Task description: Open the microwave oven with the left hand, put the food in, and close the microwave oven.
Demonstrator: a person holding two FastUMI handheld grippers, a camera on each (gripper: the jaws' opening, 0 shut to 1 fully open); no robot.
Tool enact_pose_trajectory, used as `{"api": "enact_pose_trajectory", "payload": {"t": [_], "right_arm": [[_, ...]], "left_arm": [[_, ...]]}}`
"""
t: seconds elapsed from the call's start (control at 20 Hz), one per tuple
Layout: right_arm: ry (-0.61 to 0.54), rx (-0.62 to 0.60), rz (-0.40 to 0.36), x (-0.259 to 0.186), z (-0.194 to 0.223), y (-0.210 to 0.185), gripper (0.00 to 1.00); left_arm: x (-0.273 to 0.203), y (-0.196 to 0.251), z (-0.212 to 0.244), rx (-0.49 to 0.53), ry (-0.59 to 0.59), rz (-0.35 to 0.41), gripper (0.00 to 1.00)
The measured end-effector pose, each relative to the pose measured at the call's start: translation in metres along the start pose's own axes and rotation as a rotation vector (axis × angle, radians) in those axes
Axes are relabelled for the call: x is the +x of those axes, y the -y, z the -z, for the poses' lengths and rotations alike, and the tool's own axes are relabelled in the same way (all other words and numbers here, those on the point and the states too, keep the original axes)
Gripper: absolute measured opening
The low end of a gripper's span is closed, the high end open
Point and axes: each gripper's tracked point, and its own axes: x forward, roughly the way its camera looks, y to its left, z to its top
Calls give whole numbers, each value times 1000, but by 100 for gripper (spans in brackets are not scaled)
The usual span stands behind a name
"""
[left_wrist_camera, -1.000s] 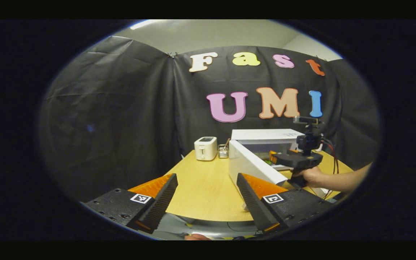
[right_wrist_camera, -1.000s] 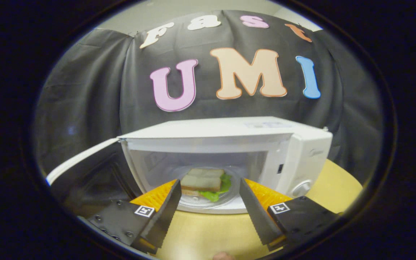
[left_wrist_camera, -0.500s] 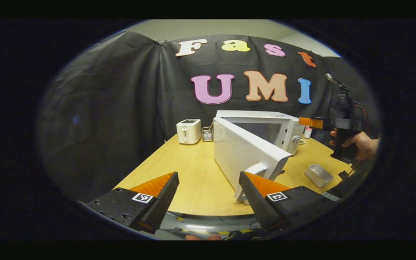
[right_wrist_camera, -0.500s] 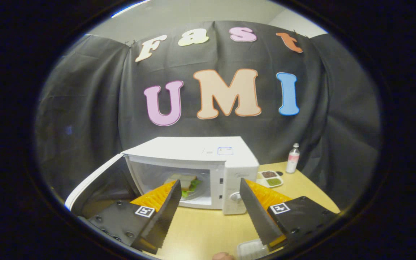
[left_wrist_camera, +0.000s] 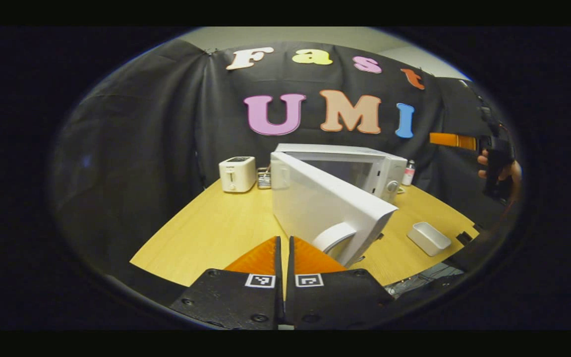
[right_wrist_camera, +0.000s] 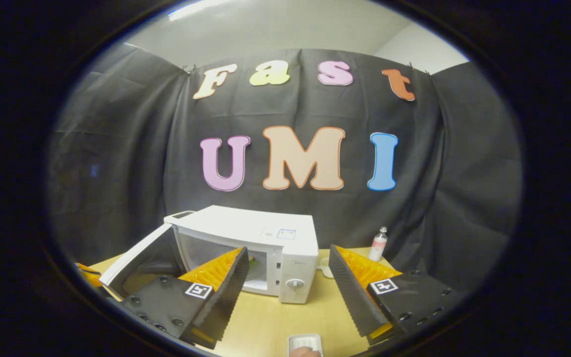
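Observation:
The white microwave (left_wrist_camera: 365, 166) stands on the wooden table with its door (left_wrist_camera: 322, 206) swung wide open toward me; the curved handle (left_wrist_camera: 337, 237) is at the door's near end. My left gripper (left_wrist_camera: 284, 248) is shut with nothing between its fingers, just short of that handle. My right gripper (right_wrist_camera: 288, 277) is open and empty, held high and well back from the microwave (right_wrist_camera: 265, 238). A green sliver of the food (right_wrist_camera: 252, 264) shows inside the cavity; the rest is hidden behind a finger. In the left gripper view the right gripper (left_wrist_camera: 456, 140) hangs at the far right in a hand (left_wrist_camera: 499, 168).
A white toaster (left_wrist_camera: 237, 173) and a small rack (left_wrist_camera: 264, 178) stand at the table's back left. A white tray (left_wrist_camera: 429, 238) lies right of the door, also seen as the tray (right_wrist_camera: 305, 342). A bottle (right_wrist_camera: 377, 244) stands behind the microwave's right side.
My left gripper has shut its fingers and come in toward the door handle. My right gripper has drawn back and up, away from the microwave, leaving the food inside.

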Motion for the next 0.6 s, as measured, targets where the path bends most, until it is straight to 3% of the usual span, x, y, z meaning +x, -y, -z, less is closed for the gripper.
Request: {"api": "enact_pose_trajectory", "payload": {"t": [0.2,0.25,0.55,0.6], "right_arm": [[35,-19,10,-10,-19,11,91],[37,-20,15,-11,-20,13,99],[38,-6,51,-21,-29,34,99],[41,0,57,-23,-31,37,91]], "left_arm": [[12,17,-1,49,6,24,2],[15,25,-2,47,10,38,1],[37,61,-7,69,17,85,1],[41,67,-8,70,17,93,0]]}}
